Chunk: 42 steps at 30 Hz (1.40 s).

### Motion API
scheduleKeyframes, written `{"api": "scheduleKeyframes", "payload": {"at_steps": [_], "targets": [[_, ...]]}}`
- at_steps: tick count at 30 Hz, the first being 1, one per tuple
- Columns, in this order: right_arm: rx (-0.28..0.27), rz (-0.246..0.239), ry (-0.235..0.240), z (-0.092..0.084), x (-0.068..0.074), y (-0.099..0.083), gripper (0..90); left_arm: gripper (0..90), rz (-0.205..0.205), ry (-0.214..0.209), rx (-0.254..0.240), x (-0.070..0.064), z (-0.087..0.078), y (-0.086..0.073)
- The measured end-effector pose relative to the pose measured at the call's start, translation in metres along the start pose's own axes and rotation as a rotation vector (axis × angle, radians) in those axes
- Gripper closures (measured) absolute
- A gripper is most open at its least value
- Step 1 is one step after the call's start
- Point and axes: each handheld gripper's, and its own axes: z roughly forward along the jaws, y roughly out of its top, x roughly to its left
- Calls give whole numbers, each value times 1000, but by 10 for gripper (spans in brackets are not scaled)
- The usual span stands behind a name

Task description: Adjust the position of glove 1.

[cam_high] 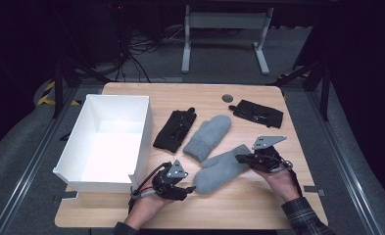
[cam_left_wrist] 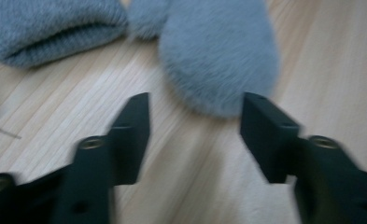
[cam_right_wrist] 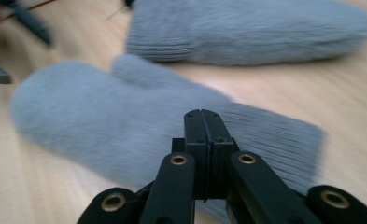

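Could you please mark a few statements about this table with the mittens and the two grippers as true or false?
1. The open white cardboard box stands at the left of the light wooden table and looks empty. True.
2. The right gripper has its jaws wide apart. False: they are closed together, at the ribbed cuff of the nearer fluffy grey mitten.
3. The left gripper is clamped on that mitten's tip. False: its jaws stand apart and the tip lies just ahead of them, untouched.
4. A second grey mitten lies farther back on the table. True.
5. Both black gloves lie in the box. False: one black glove lies beside the second mitten, the other black glove near the far right corner.
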Motion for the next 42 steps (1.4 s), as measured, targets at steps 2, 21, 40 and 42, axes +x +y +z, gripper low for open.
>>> {"api": "scheduleKeyframes", "payload": {"at_steps": [2, 21, 40, 42], "targets": [[-8, 16, -26, -5, -10, 0, 900, 647, 0, -21, -7, -2, 0, 4], [79, 49, -61, 5, -33, -14, 900, 900, 32, -16, 99, -9, 32, 23], [122, 32, -39, -34, -7, -44, 900, 900, -3, 46, 118, 9, 45, 41], [119, 24, -28, -38, -2, -48, 900, 900, -17, 53, 124, 11, 47, 43]]}}
